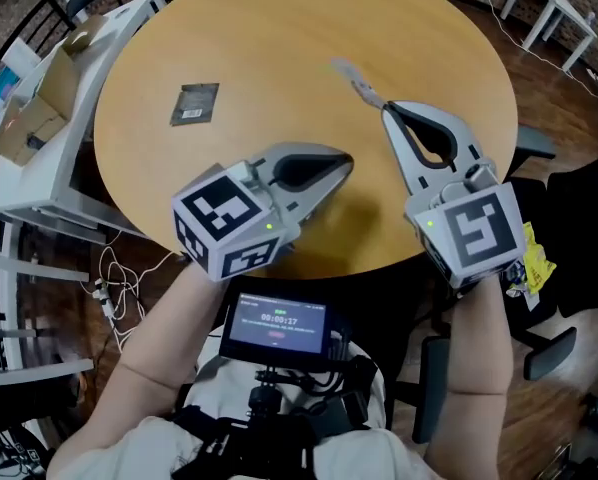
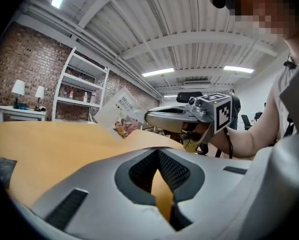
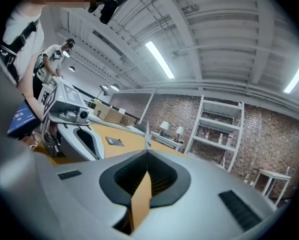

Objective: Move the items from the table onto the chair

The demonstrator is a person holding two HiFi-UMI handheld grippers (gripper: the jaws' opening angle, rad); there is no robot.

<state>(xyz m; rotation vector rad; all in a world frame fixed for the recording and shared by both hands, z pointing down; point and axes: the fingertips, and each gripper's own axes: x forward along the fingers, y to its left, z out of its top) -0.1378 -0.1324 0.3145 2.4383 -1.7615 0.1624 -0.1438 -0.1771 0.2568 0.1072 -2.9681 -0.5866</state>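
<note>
1. Head view: right gripper [image 1: 384, 106] above the surface [image 1: 279, 28], pinching a thin packet [image 1: 357, 83]; left gripper [image 1: 347, 164] above its near edge; dark pouch [image 1: 195, 103] flat on it.
2. Left gripper view: fingers [image 2: 180, 171] closed, empty.
3. Right gripper view: fingers [image 3: 164, 176] tight on the packet.

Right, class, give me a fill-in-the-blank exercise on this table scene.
1. The printed packet is pinched by the ___ gripper.
2. The table under the dark packet is ___ in shape.
3. The left gripper has its jaws ___, with nothing between them.
Missing words: right; round; shut.
</note>
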